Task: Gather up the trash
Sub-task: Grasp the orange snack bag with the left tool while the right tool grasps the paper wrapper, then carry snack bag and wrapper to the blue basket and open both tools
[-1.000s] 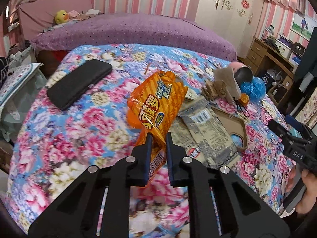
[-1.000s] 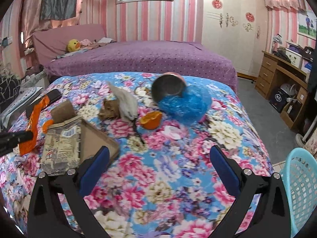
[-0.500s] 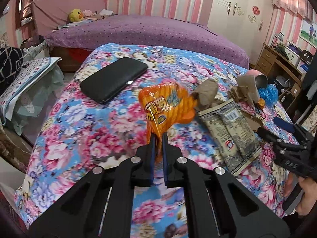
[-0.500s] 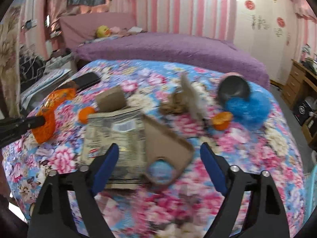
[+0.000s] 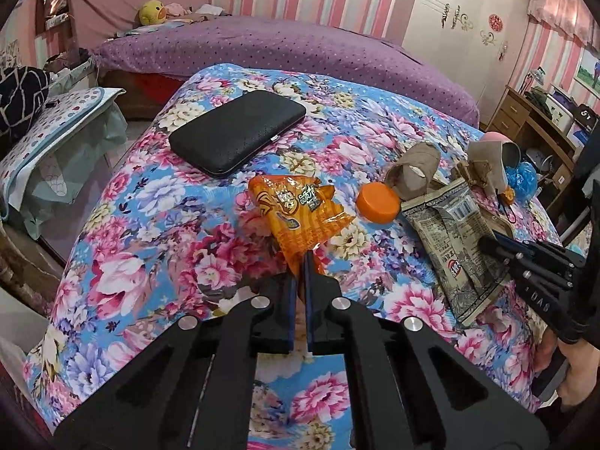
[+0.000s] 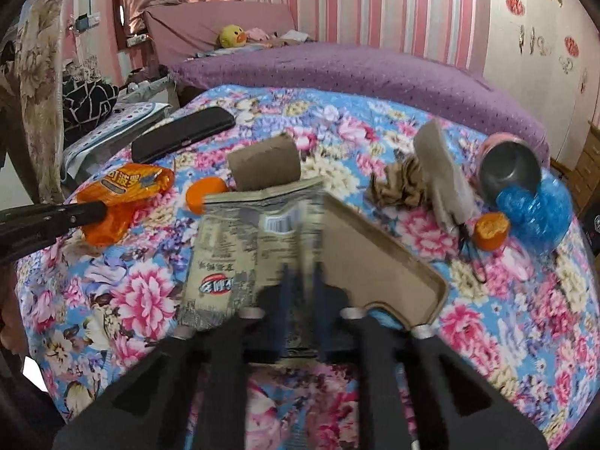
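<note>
Now your left gripper (image 5: 299, 262) clamps the orange snack bag (image 5: 300, 213) — your right gripper (image 6: 300, 277) pinches the grey wrapper (image 6: 255, 247) on the floral bedspread (image 6: 142, 300).

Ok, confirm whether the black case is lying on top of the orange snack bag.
No: the black case lies flat on the floral cover, apart from the orange snack bag.
</note>
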{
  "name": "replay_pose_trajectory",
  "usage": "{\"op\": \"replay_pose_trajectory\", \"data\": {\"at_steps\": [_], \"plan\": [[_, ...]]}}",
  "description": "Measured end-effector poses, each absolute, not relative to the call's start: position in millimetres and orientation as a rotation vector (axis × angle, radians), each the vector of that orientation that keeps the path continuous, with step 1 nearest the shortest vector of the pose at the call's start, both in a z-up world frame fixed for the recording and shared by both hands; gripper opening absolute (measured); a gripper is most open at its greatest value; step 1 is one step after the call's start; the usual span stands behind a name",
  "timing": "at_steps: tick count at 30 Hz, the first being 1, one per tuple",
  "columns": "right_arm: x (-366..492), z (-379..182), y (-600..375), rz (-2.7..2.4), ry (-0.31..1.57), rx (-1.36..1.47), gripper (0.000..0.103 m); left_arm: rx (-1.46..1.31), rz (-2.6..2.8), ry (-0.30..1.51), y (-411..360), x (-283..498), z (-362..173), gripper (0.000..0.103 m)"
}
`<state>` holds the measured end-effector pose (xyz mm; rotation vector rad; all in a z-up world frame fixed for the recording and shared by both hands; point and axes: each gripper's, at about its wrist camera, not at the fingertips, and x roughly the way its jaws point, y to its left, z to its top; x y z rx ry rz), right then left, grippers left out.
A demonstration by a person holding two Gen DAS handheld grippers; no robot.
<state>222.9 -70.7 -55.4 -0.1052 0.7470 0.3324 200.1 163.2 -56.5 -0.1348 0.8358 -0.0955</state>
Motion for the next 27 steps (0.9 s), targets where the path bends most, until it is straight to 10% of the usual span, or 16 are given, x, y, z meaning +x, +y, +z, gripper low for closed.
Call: {"op": "replay_pose_trajectory", "data": {"at_steps": [27], "plan": [[184,-8,-227,0.143,0.582,0.000,0.005,-0.078,-0.162,0.690,110,181,-8,0.000]]}}
